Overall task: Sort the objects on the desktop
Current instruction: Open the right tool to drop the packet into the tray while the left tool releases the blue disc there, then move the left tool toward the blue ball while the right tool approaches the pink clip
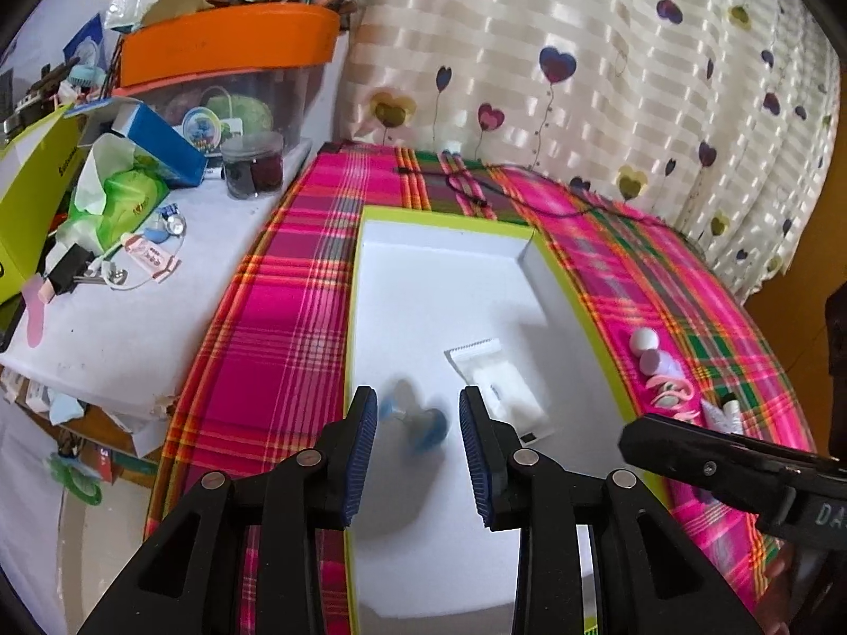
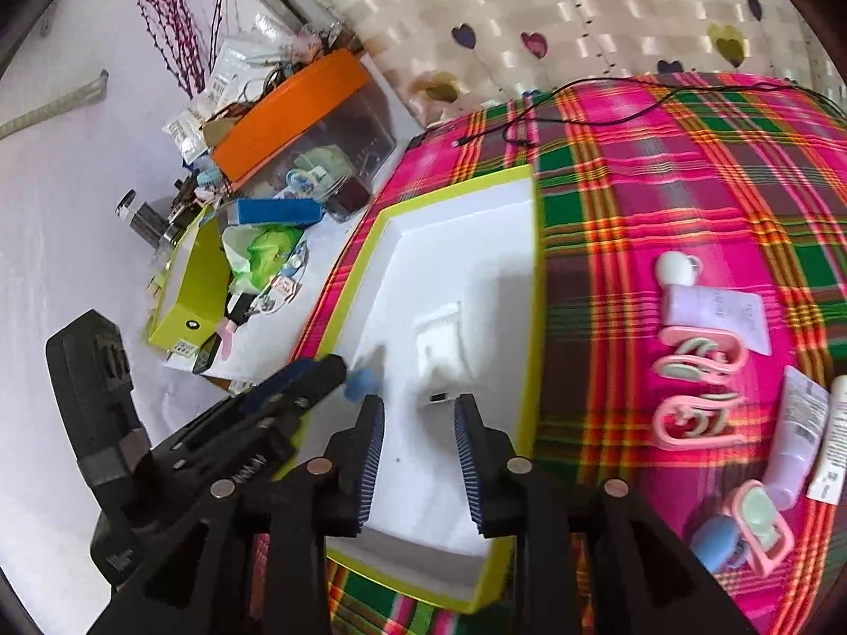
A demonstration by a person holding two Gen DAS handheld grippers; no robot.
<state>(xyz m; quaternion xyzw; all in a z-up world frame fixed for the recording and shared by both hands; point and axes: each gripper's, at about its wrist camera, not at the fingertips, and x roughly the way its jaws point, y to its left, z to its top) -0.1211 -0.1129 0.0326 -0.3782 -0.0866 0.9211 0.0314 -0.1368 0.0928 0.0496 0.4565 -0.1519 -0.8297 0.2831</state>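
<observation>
A white tray with a lime rim [image 1: 444, 219] lies on the pink plaid cloth. In it are a white packet [image 1: 497, 386] and a small blue item [image 1: 423, 423], which is blurred. My left gripper [image 1: 418, 423] hangs over the tray, open, with the blue item between its fingers and not touching the pads. My right gripper [image 2: 419, 413] is also open over the tray [image 2: 450, 190], nothing between its fingers, with the white packet [image 2: 439, 349] just ahead. The right wrist view shows the left gripper [image 2: 317, 370] at the tray's left edge, the blue item [image 2: 362, 383] at its tip.
On the cloth right of the tray lie a purple tube [image 2: 709, 307], pink clips [image 2: 699, 360], white tubes [image 2: 799, 423] and a blue ball [image 2: 714, 540]. A black cable [image 1: 476, 190] runs along the far edge. The white desk at left holds an orange-lidded bin [image 1: 227, 42].
</observation>
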